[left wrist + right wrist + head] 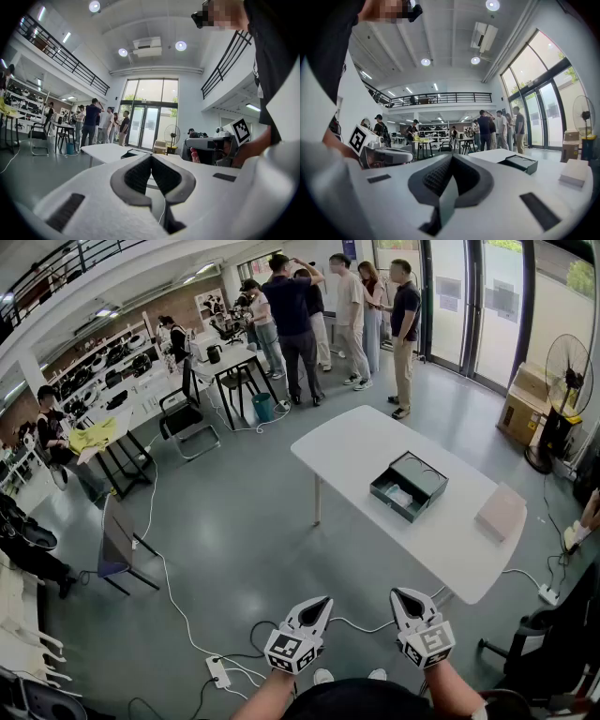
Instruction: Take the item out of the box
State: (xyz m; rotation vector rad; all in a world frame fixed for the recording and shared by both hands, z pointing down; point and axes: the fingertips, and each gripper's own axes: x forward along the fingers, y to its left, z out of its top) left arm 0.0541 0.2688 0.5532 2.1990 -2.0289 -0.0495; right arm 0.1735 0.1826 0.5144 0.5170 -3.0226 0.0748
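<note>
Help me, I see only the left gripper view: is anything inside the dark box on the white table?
Observer: Yes. The head view shows a pale item inside the dark open box.
Operator: Anything else on that table?
Observer: A flat pinkish box lies apart from it, further right on the white table.
Operator: The right gripper?
Observer: The right gripper has its jaws together, empty.

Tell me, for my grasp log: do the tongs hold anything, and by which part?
Nothing is held. The left tongs and right tongs are both shut and empty, well short of the open box.
</note>
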